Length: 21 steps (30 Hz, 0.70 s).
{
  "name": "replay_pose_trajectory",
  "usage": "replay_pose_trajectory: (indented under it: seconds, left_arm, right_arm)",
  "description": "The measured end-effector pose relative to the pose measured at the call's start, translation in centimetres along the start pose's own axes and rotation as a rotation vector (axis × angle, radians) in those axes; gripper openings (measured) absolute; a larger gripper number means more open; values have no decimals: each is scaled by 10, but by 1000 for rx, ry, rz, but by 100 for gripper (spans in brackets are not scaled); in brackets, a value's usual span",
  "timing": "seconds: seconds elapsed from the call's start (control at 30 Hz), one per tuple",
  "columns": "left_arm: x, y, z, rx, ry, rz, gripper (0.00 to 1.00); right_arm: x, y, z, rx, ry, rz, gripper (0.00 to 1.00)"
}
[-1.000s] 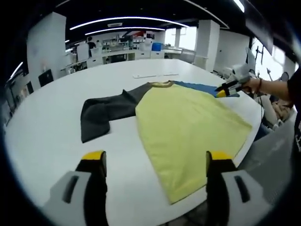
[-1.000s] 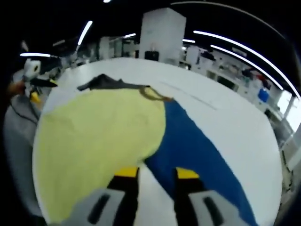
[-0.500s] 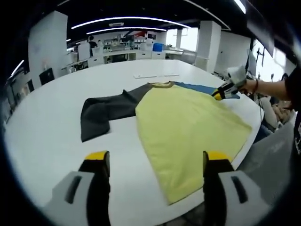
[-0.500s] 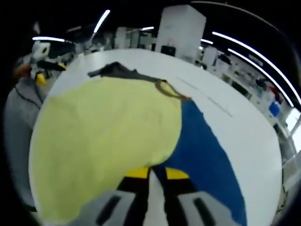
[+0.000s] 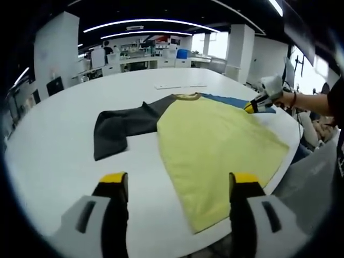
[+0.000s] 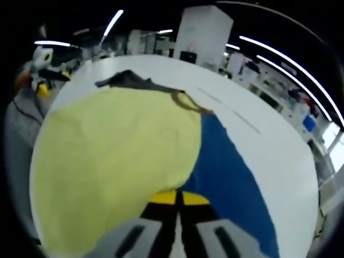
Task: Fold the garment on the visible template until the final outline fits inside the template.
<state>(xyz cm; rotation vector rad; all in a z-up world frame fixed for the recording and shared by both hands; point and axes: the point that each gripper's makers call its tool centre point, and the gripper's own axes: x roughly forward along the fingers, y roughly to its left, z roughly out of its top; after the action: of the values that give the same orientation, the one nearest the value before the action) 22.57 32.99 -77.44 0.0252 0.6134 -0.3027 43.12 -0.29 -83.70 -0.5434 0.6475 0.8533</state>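
A T-shirt lies flat on the round white table [image 5: 54,140]. It has a yellow body [image 5: 215,145], a dark grey sleeve [image 5: 118,126] and a blue sleeve [image 5: 231,100]. My left gripper [image 5: 179,180] hangs open over the near table edge, its jaws wide apart just short of the yellow hem. My right gripper [image 5: 252,107] sits at the far right, where yellow meets blue. In the right gripper view its jaws [image 6: 179,198] are pressed together on the shirt at that seam, with the yellow body [image 6: 118,156] to the left and the blue sleeve [image 6: 226,166] to the right. The left gripper [image 6: 51,83] shows at the far left.
A thin pale strip [image 5: 180,86] lies on the table beyond the collar. A person's hand [image 5: 293,98] holds the right gripper past the table's right edge. Lab benches and a white pillar [image 6: 201,35] stand far behind. Bare table surrounds the grey sleeve.
The right gripper's jaws have gone from apart to pressed together at the yellow and blue seam. The left gripper has barely moved and stays open.
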Motion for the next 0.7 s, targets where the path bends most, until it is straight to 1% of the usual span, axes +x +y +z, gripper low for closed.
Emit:
replay_pose_trajectory:
  seconds: [0.1, 0.17, 0.27, 0.3, 0.53, 0.63, 0.7]
  left_arm:
    - [1, -1, 1, 5, 1, -3, 73]
    - [1, -1, 0, 8, 4, -2, 73]
    - [1, -2, 1, 9, 4, -3, 74]
    - [1, -3, 1, 10, 3, -4, 74]
    - [0, -2, 2, 12, 2, -4, 75]
    - [0, -2, 2, 10, 5, -2, 76]
    - [0, -1, 0, 9, 8, -2, 78]
  right_arm:
    - [-4, -7, 1, 37, -14, -18, 0]
    - [-5, -14, 1, 68, -22, -45, 0]
    - [-8, -26, 3, 136, -45, -75, 0]
    - [-8, -26, 4, 153, -47, -77, 0]
    - [-3, -26, 3, 186, -39, -88, 0]
    - [-4, -24, 3, 221, -41, -78, 0]
    - [-7, -28, 2, 267, -50, -86, 0]
